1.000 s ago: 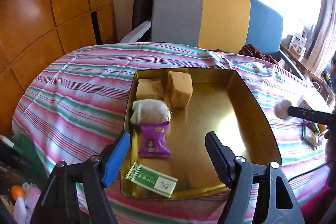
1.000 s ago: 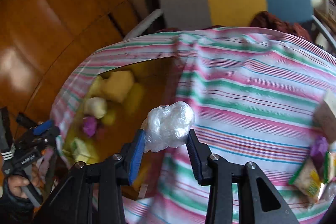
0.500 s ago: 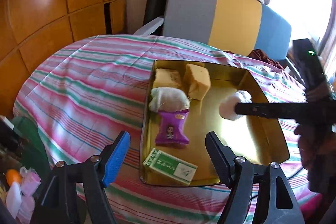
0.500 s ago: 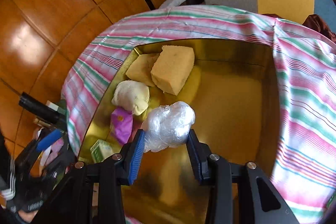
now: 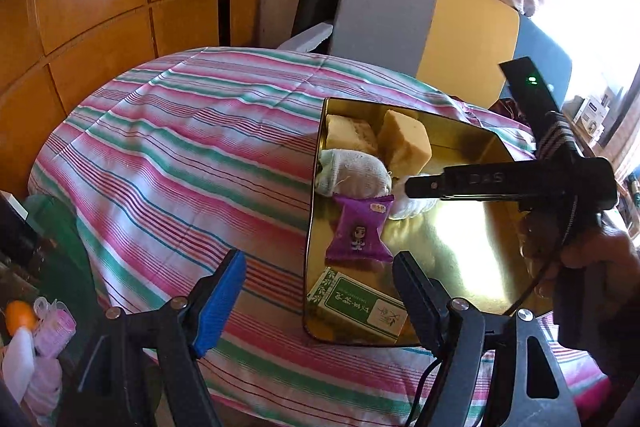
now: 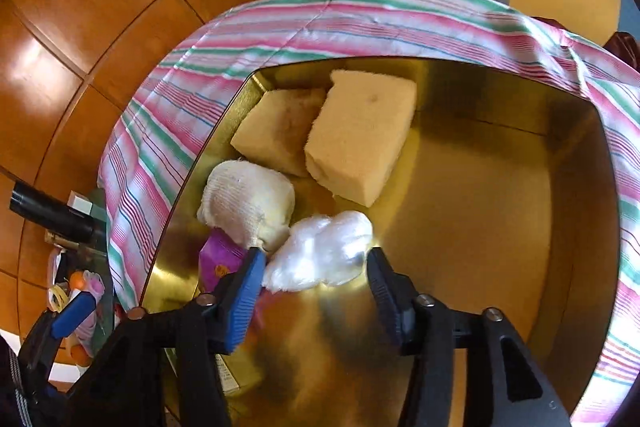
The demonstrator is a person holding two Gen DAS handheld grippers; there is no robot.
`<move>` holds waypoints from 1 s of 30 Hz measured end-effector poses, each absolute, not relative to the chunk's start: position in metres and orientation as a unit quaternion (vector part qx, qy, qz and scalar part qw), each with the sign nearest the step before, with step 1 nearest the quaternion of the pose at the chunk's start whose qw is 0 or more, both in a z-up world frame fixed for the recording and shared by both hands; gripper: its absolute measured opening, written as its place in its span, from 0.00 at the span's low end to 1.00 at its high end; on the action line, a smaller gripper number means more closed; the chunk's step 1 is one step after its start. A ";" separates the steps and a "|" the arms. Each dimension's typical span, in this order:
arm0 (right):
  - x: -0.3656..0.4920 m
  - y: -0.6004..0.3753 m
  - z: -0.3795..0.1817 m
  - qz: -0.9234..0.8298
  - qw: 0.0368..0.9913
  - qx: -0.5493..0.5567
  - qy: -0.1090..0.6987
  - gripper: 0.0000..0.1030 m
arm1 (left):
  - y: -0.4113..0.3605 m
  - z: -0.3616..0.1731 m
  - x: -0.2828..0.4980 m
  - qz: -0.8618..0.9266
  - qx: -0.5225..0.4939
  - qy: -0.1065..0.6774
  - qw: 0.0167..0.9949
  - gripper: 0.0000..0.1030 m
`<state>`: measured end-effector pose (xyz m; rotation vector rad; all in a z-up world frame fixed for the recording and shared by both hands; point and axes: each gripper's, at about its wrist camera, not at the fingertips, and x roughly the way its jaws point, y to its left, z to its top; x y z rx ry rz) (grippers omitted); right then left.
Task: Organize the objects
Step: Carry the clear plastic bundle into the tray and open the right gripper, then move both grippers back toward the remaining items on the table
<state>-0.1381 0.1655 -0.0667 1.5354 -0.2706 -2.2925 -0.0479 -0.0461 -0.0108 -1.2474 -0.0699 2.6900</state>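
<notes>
Two grippers are working over the gold tray (image 6: 576, 211), and the right gripper (image 6: 316, 287) is the one that matters: its jaws have just been opening, and the white plastic wad (image 6: 320, 251) is sitting between them on the tray floor. The blue pad looks to be just brushing the wad's left edge, while the black pad is standing a little clear on the right, so nothing is pinching it. The wad's long axis is running roughly across the gap, finger to finger, so I judge the coming move to be a straight pull back and up (any sideways drift would likely drag it along).

The left gripper (image 5: 320, 295) is hovering near the tray's front left corner with its jaws wide apart and empty.

Inside the tray, two yellow sponges (image 6: 360, 135) are leaning together at the far corner, a cloth bundle (image 6: 244, 203) is lying touching the wad, a purple packet (image 5: 360, 231) is lying just in front, and a green box (image 5: 356, 303) is sitting at the near edge.
</notes>
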 end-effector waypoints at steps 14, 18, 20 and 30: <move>-0.059 0.231 -0.028 -0.842 0.164 0.501 -0.117 0.59 | -0.022 0.008 -0.035 0.916 -0.388 0.014 0.103 0.75; -0.031 0.258 -0.019 -0.850 0.146 0.489 -0.126 0.59 | -0.012 0.012 -0.031 0.916 -0.383 0.025 0.115 0.75; -0.018 0.275 -0.015 -0.856 0.131 0.482 -0.134 0.60 | -0.005 0.015 -0.029 0.916 -0.381 0.031 0.123 0.75; 0.039 0.386 0.002 -0.879 0.007 0.445 -0.174 0.60 | 0.035 0.021 -0.023 0.911 -0.374 0.068 0.160 0.76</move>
